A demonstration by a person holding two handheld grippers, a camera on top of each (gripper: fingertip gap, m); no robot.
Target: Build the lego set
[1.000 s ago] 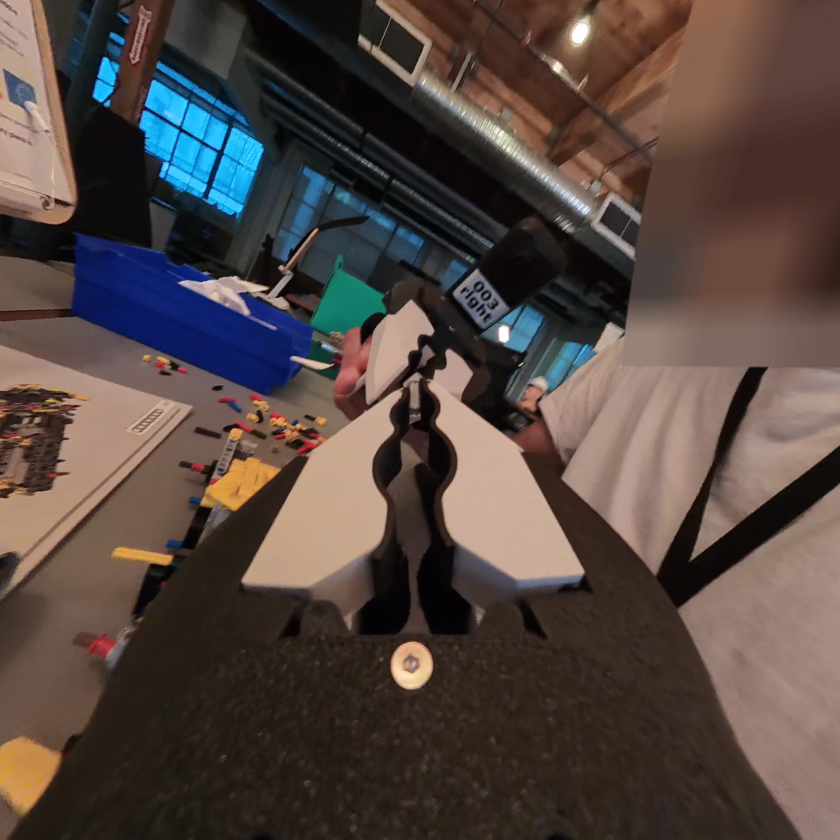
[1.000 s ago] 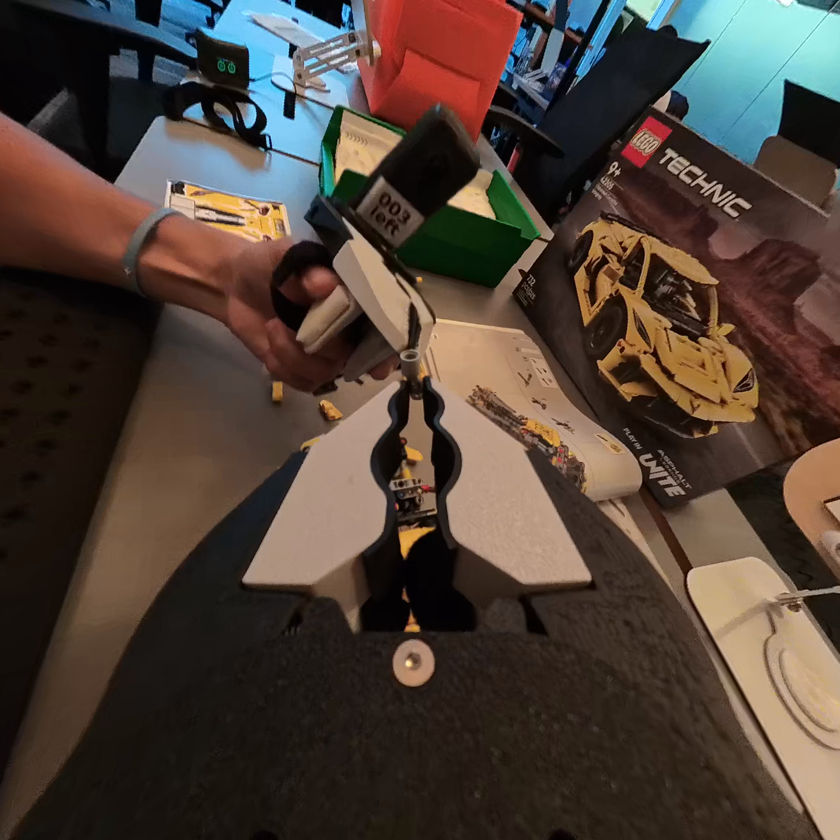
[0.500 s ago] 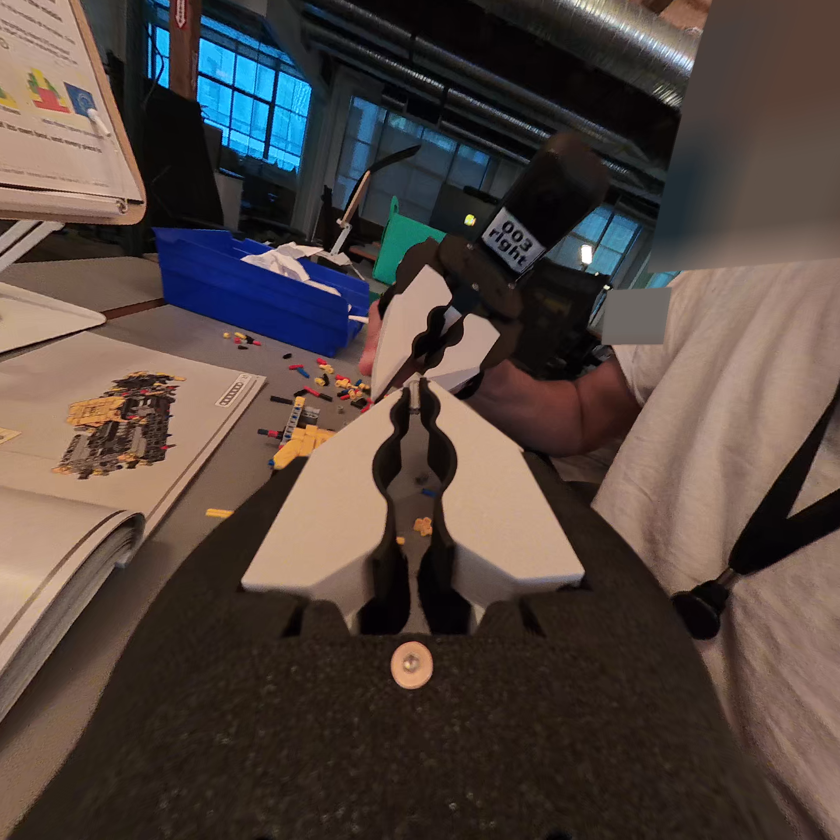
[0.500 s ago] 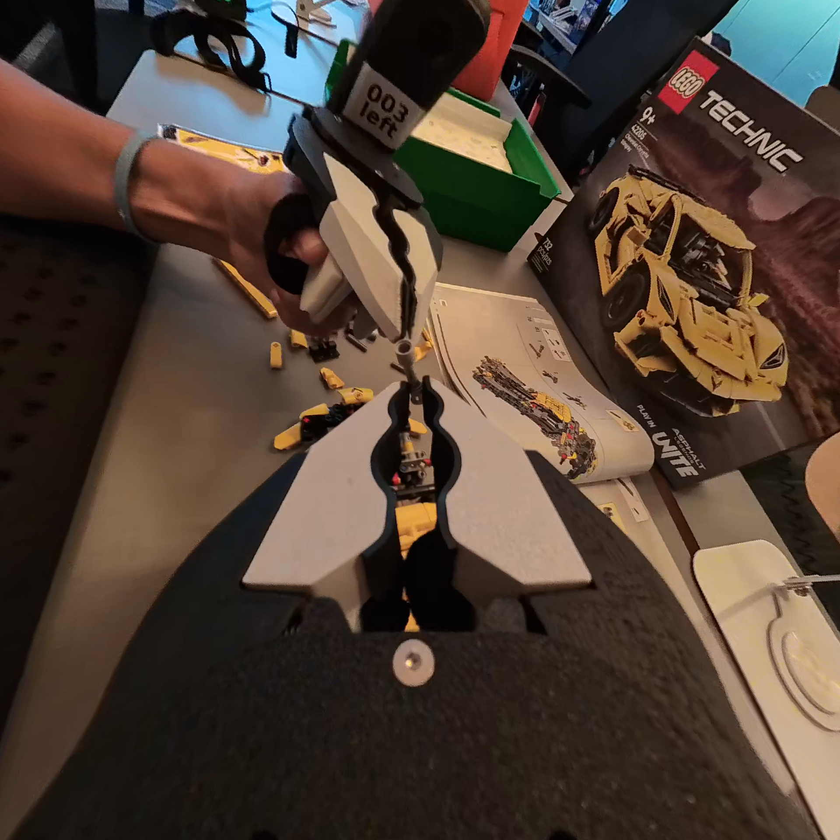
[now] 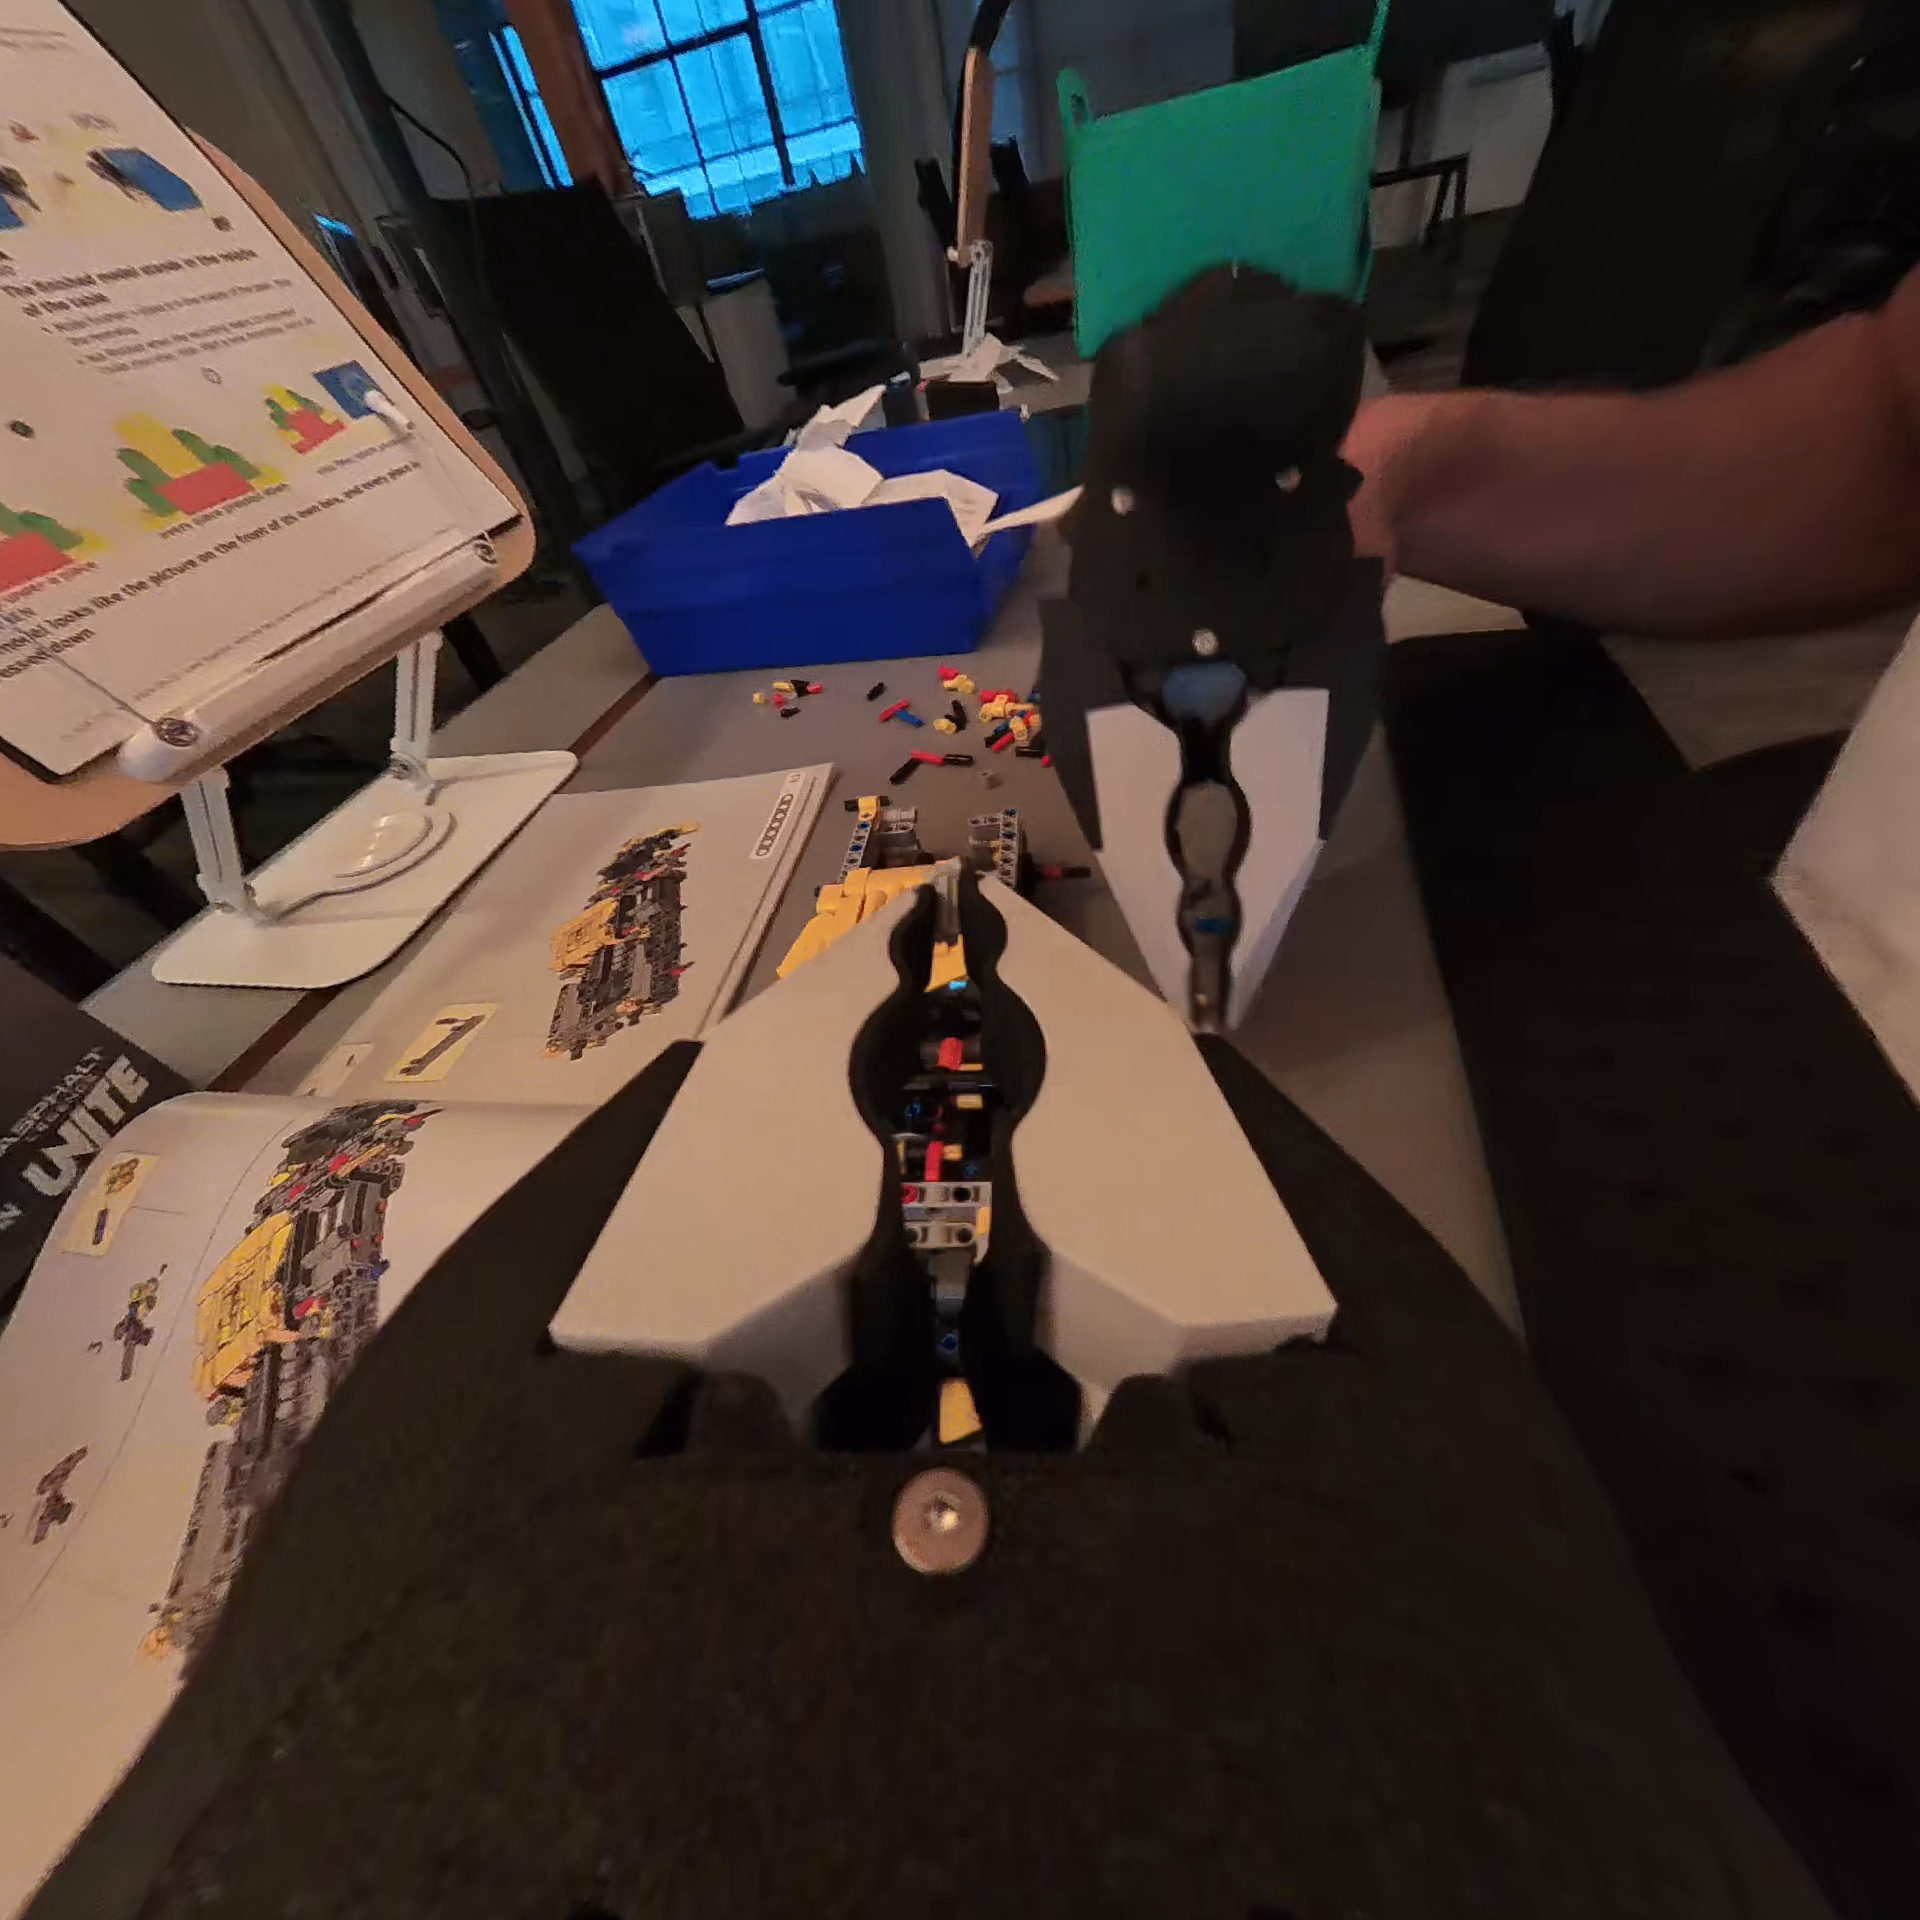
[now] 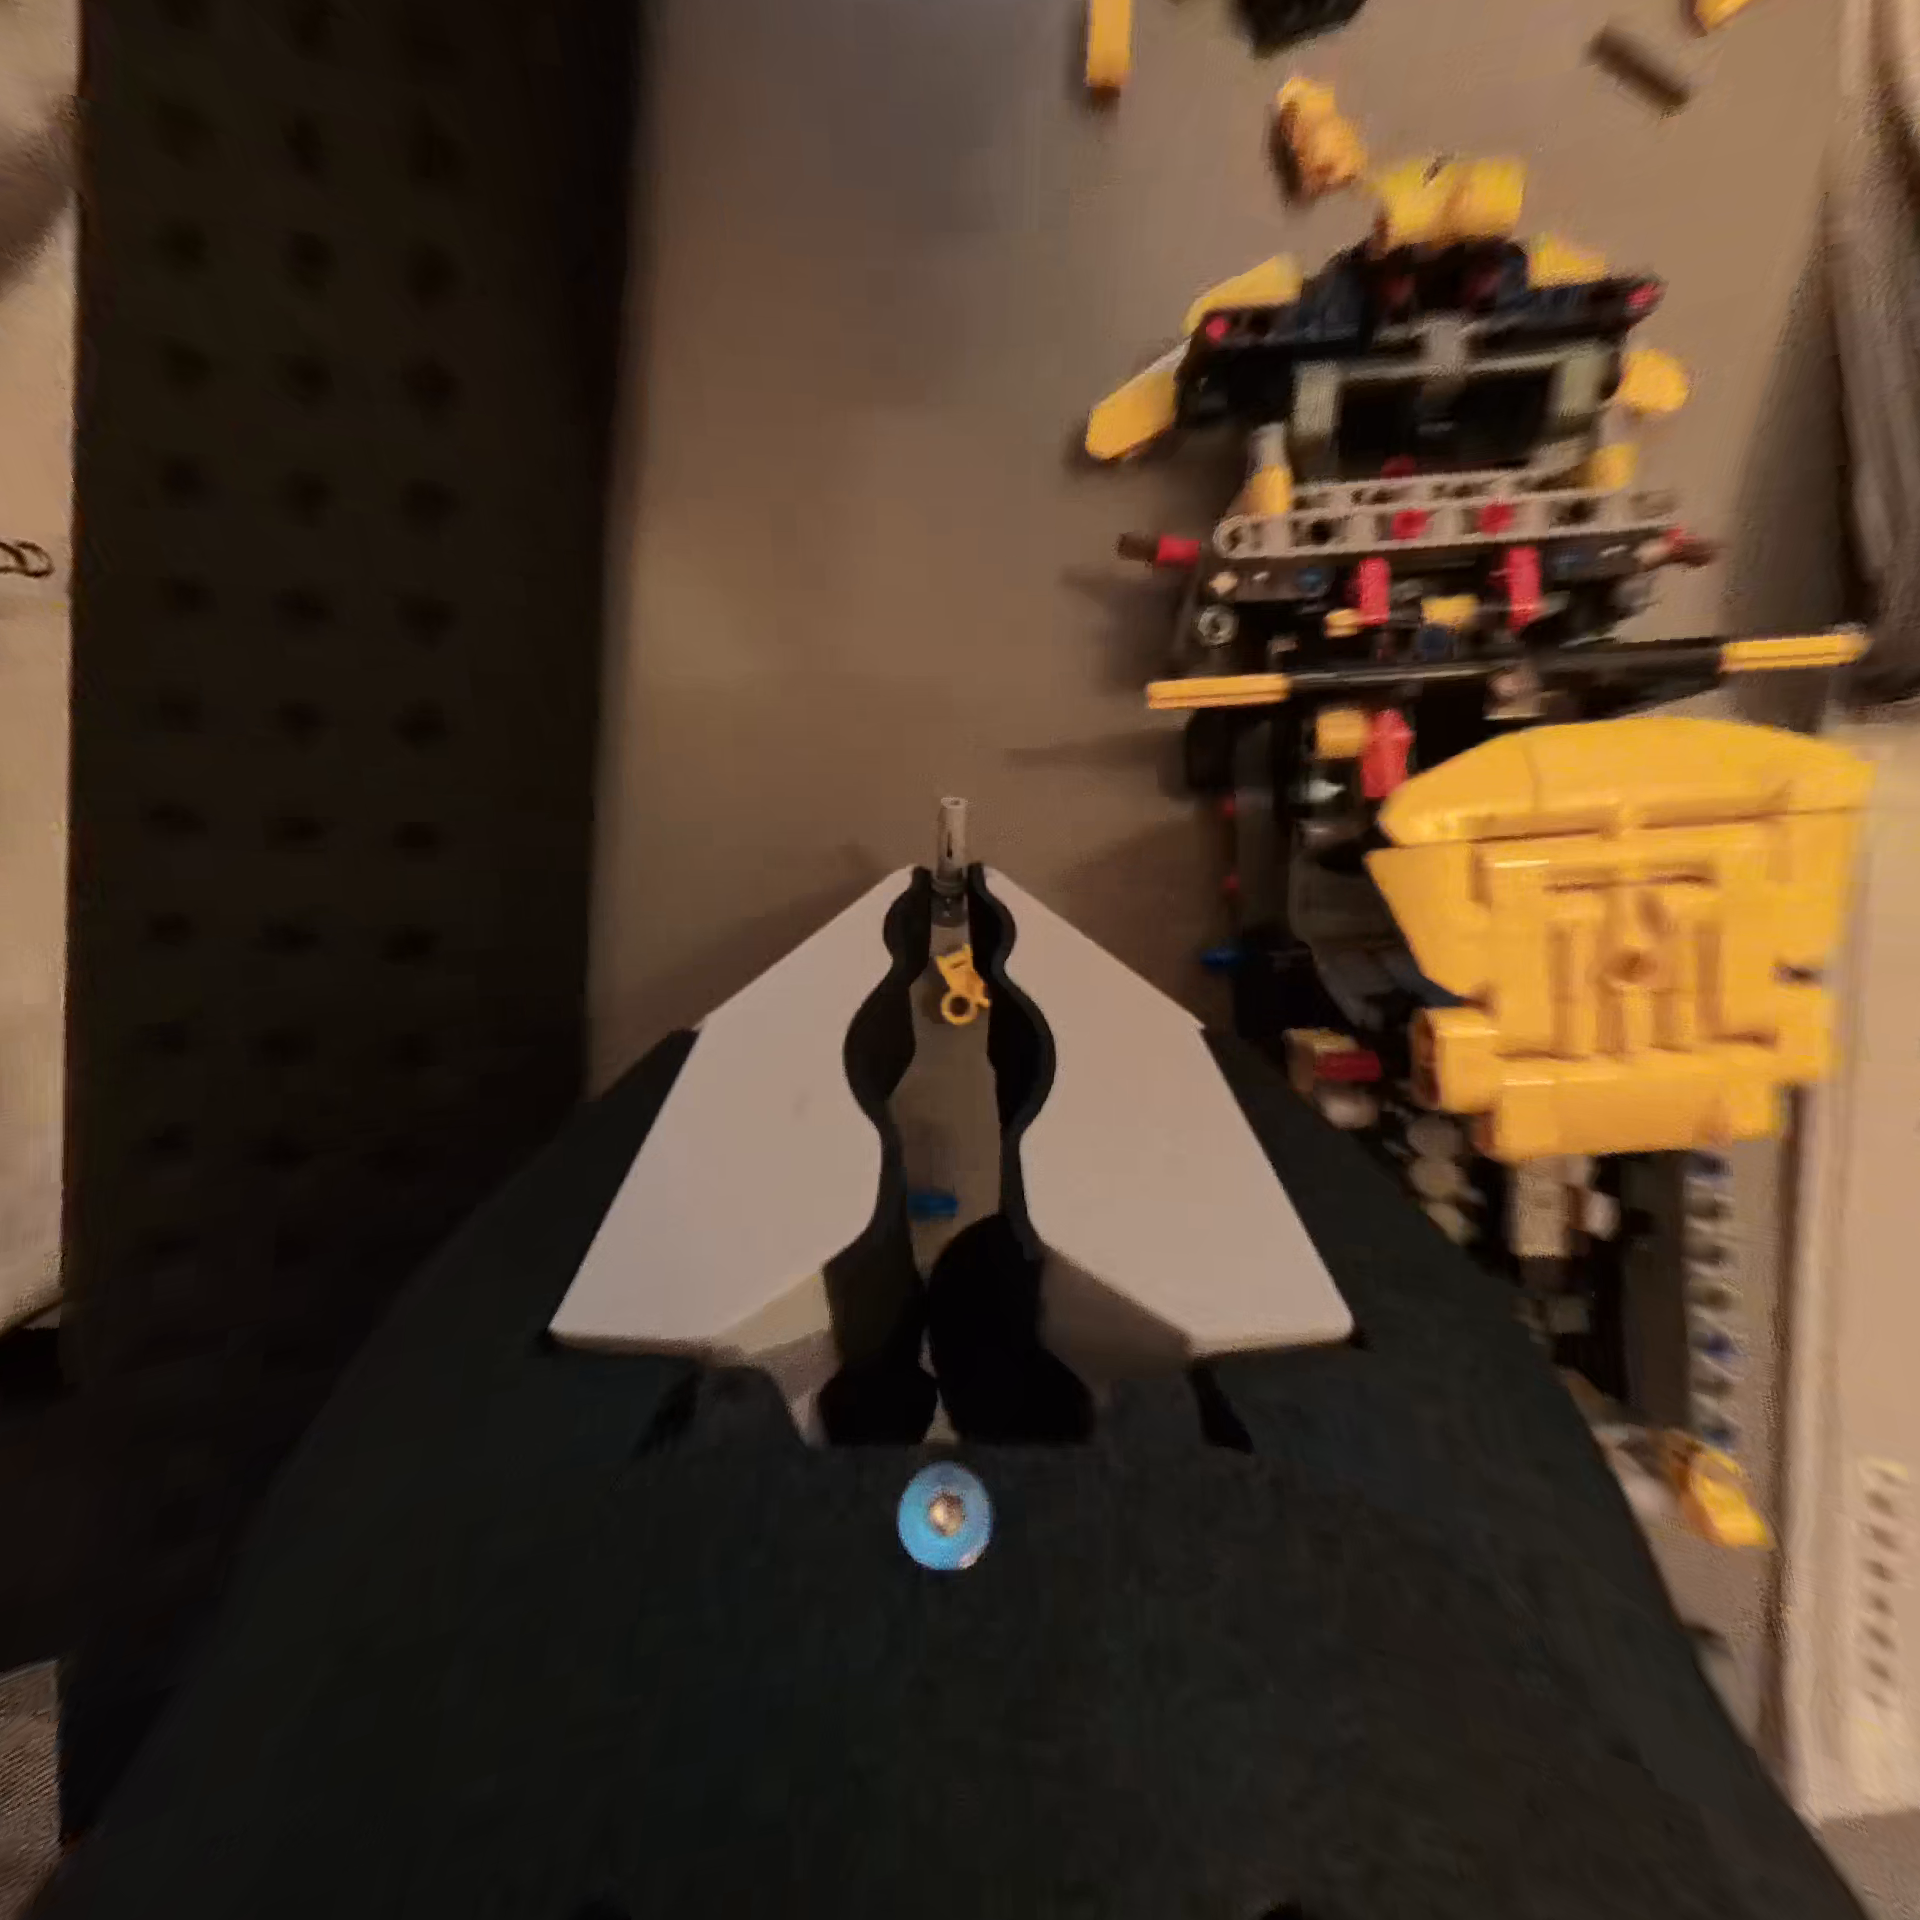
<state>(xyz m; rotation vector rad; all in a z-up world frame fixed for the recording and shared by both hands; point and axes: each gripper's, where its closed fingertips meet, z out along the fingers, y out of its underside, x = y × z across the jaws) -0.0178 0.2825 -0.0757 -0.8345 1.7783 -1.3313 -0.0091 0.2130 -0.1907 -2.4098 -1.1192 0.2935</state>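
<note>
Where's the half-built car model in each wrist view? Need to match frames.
Left wrist: car model centre, mostly hidden behind the left claw.
Right wrist: car model along the right side, seen from above.
Shared landmark: right claw, shut on a grey pin.

Looks like a loft-style workshop or lab: big industrial windows (image 5: 727, 99), grey worktop (image 5: 665, 717), blue parts bin (image 5: 821, 582), instruction sheet on a stand (image 5: 218, 416).

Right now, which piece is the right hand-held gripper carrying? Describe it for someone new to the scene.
Find the half-built yellow and black car model on the grey table. Left of it, the right hand-held gripper pinches a small grey pin, the only piece held off the table.
</note>
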